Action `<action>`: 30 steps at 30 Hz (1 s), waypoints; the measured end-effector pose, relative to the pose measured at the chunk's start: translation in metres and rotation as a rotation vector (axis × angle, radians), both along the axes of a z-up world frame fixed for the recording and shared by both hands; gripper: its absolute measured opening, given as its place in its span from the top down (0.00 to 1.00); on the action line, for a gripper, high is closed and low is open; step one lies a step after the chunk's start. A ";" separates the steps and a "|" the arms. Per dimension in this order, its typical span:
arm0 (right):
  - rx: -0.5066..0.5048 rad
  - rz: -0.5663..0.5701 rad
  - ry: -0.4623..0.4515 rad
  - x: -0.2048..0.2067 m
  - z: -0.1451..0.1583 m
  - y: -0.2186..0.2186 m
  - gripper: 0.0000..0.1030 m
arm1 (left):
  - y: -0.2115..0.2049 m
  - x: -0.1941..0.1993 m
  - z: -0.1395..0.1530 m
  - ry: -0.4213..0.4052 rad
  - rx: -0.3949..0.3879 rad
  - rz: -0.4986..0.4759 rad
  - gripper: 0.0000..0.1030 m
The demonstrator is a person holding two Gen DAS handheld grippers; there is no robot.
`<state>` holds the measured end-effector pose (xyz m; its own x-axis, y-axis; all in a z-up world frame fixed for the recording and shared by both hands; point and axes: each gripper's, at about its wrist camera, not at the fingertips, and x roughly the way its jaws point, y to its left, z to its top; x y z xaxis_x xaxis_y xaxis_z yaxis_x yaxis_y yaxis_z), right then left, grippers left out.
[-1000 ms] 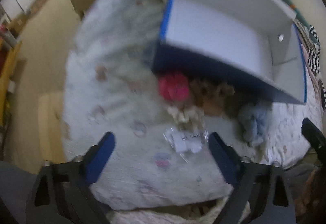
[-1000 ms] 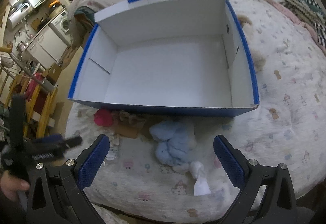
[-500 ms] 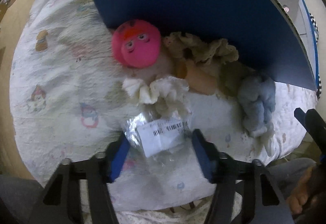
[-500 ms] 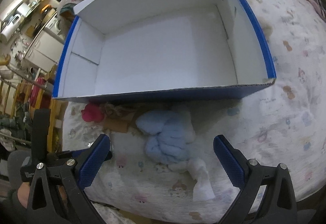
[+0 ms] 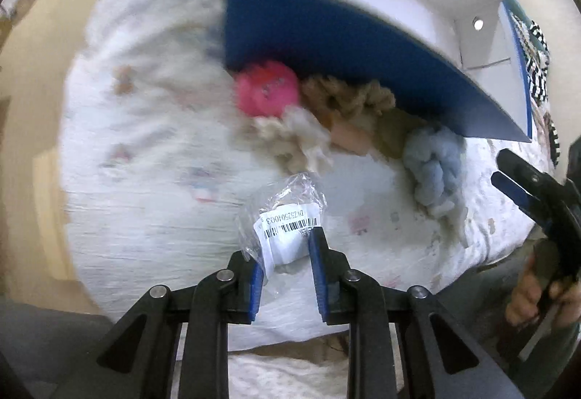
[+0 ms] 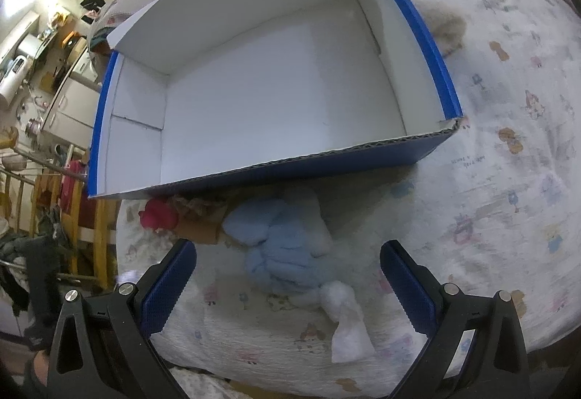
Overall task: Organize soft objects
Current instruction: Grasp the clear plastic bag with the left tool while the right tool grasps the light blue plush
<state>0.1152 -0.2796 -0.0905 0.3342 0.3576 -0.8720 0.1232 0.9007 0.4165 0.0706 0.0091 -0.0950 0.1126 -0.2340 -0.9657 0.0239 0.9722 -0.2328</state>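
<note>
Down at the left wrist view, the left gripper (image 5: 287, 255) has its blue pads closed onto a crinkly clear plastic bag (image 5: 285, 213) with a white barcode label, the bag pinched between them above the printed bedsheet (image 5: 145, 181). Beyond it, along the outer wall of the blue cardboard box (image 5: 326, 35), lies a row of soft things: a pink plush ball (image 5: 267, 92), a cream frilly toy (image 5: 294, 141), a tan curly doll (image 5: 348, 108) and a light-blue plush (image 5: 434, 166). The right gripper (image 5: 508, 170) shows at the right edge, held in a hand (image 5: 541, 293).

Over in the right wrist view, the right gripper (image 6: 287, 282) is spread wide and grips nothing, its pads either side of the light-blue plush (image 6: 287, 253), which rests on the bedsheet (image 6: 508, 181) just in front of the box (image 6: 428, 35). A white tag (image 6: 346, 326) trails from the plush toward the camera. The pink ball (image 6: 158, 215) peeks out beside the box's left corner. The box's white interior holds nothing.
</note>
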 end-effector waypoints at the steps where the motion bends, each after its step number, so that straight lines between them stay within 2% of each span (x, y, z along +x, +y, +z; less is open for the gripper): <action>1: 0.002 0.000 0.005 0.001 -0.001 0.000 0.00 | 0.003 0.003 0.006 -0.023 0.030 0.010 0.79; 2: 0.005 0.000 0.010 0.001 -0.003 0.000 0.00 | 0.009 0.002 0.013 -0.054 0.061 0.029 0.79; 3: 0.009 0.001 0.014 0.002 -0.004 0.000 0.00 | 0.018 0.015 0.008 -0.069 0.073 0.042 0.79; 8: 0.054 0.024 0.058 0.006 -0.016 0.007 0.00 | 0.018 0.022 0.010 -0.136 0.122 0.082 0.79; 10: 0.099 0.021 0.098 0.010 -0.026 0.009 0.08 | 0.013 0.021 0.004 -0.134 0.128 0.076 0.79; 11: 0.105 0.020 0.115 0.011 -0.029 0.011 0.18 | 0.014 0.020 0.003 -0.136 0.130 0.073 0.79; 12: 0.109 0.022 0.125 0.012 -0.032 0.012 0.24 | 0.013 0.018 0.005 -0.140 0.134 0.070 0.79; 14: 0.105 0.028 0.136 0.013 -0.037 0.017 0.24 | 0.012 0.021 0.006 -0.150 0.145 0.061 0.79; 17: 0.020 0.050 0.142 0.013 -0.042 0.026 0.24 | 0.004 0.024 0.004 -0.164 0.160 0.047 0.79; 20: -0.047 0.073 0.131 0.012 -0.041 0.033 0.72 | 0.002 0.023 0.004 -0.171 0.169 0.036 0.79; 21: -0.036 0.076 0.118 0.010 -0.038 0.033 0.77 | 0.002 0.022 0.005 -0.175 0.172 0.035 0.79; 24: -0.022 0.091 0.055 0.004 -0.022 0.034 0.84 | 0.005 0.021 0.007 -0.182 0.174 0.043 0.79; 30: 0.077 0.112 -0.008 -0.013 0.003 0.033 0.86 | 0.011 0.018 0.011 -0.194 0.178 0.066 0.79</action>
